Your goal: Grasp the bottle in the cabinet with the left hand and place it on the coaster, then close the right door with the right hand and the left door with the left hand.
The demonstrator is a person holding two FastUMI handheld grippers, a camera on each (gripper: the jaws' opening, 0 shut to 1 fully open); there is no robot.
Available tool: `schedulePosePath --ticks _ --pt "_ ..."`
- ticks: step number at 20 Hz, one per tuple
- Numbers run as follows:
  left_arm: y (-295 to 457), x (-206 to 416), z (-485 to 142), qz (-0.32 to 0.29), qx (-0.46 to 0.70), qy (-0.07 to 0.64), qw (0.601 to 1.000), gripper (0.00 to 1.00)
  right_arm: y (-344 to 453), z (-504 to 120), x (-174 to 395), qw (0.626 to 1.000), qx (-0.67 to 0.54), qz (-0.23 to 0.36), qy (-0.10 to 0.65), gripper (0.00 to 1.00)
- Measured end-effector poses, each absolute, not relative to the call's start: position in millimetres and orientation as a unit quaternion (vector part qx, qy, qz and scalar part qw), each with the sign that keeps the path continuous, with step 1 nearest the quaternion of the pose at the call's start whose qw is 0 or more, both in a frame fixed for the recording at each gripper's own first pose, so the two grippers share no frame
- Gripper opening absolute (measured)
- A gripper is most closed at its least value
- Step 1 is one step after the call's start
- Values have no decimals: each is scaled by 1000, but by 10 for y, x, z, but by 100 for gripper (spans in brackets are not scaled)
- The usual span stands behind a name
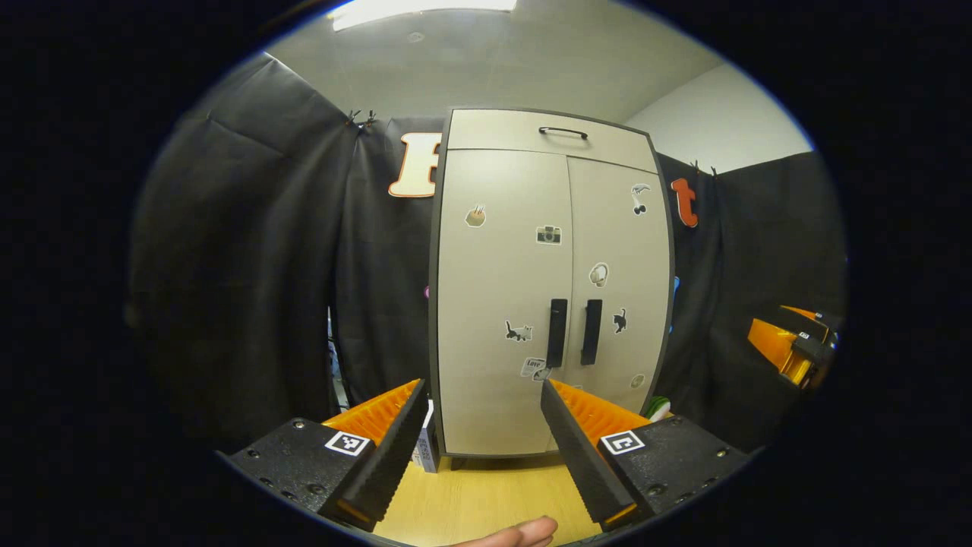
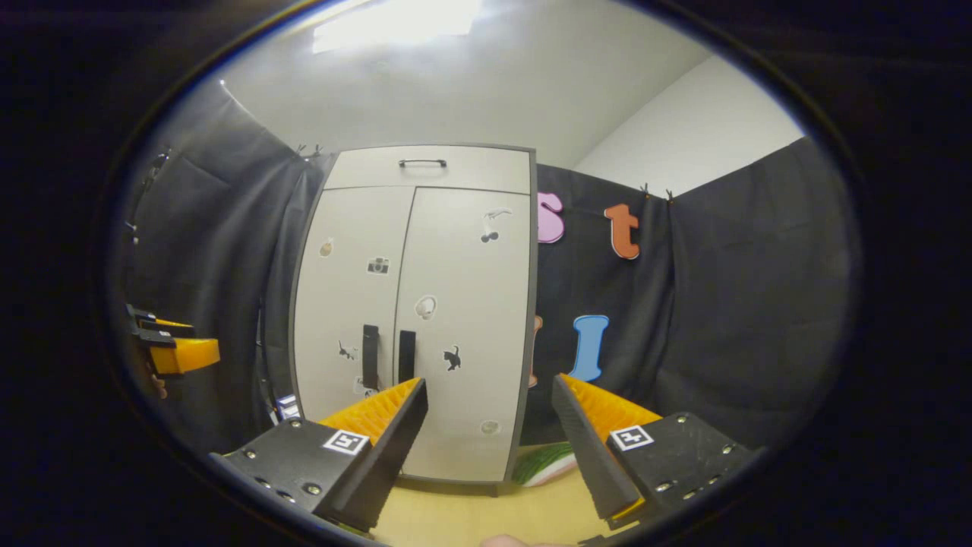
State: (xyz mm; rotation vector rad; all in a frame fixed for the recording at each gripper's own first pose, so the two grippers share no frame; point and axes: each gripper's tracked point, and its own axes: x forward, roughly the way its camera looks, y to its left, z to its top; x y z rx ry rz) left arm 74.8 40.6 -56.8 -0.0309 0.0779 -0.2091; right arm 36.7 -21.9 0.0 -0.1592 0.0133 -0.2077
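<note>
We see 1 cabinet (image 1: 547, 289) standing upright on 1 wooden table (image 1: 486, 497), at 12 o'clock in the left gripper view and toward 11 o'clock in the right gripper view (image 2: 414, 319). It has 2 doors, the left door (image 1: 501, 304) and the right door (image 1: 619, 281), both shut flat with only a thin seam between them. Above them runs 1 drawer front (image 1: 547, 133) with 1 dark handle. Each door carries 1 vertical black handle, 2 in all, side by side at the seam; we mark the left one (image 1: 558, 333). We count about 9 small stickers scattered over the 2 doors. With the doors shut, we cannot see the bottle at all, so we cannot tell where it sits

The left gripper (image 1: 482, 448) is released: its 2 fingers stand wide apart at 6 o'clock in its own view, nothing between them, short of the cabinet's base. The right gripper (image 2: 490, 448) is likewise spread wide and empty in its own view; it also appears at 3 o'clock in the left gripper view, and the left one at 9 o'clock in the right gripper view

1 green and white object (image 2: 543, 463) lies on the table just beside the cabinet's right foot, at 5 o'clock; it may be the coaster, but we cannot tell

1 fingertip (image 1: 520, 533) of a hand pokes in at 6 o'clock
</note>
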Motion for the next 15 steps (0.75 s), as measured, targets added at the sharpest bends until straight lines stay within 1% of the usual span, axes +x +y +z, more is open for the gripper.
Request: schedulePosePath --ticks 3,4,5,6,7,8,9,10,11,12,15 --pt "369 795 -551 -115 -19 31 993 95 -196 -16 349 991 -77 -108 -6 100" --pt "343 808 -539 -120 -16 29 992 93 -227 -15 342 991 -74 -115 -5 97" --pt "302 824 -513 -126 -14 25 992 95 -255 -19 320 990 -72 -120 -3 100" --pt "263 841 -506 -130 -13 21 991 95 -295 -10 301 989 -75 -126 -2 97" --pt "214 853 -508 -134 -14 21 991 95 -341 5 280 988 -81 -131 -2 97" --pt "146 870 -529 -139 -17 24 990 94 -392 17 260 987 -89 -136 -2 100" --pt "73 872 -579 -144 -20 33 989 96 -454 24 239 985 -95 -142 -2 100" --pt "-12 879 -615 -152 -23 40 987 95 -512 29 228 984 -97 -148 -2 97" --pt "-75 884 -635 -155 -25 47 987 95 -558 33 200 984 -96 -151 -1 100" --pt "-135 888 -642 -156 -26 49 986 94 -604 31 187 984 -93 -152 -1 100" --pt "-361 906 -598 -160 -24 41 986 95 -792 9 189 985 -87 -152 -3 100"
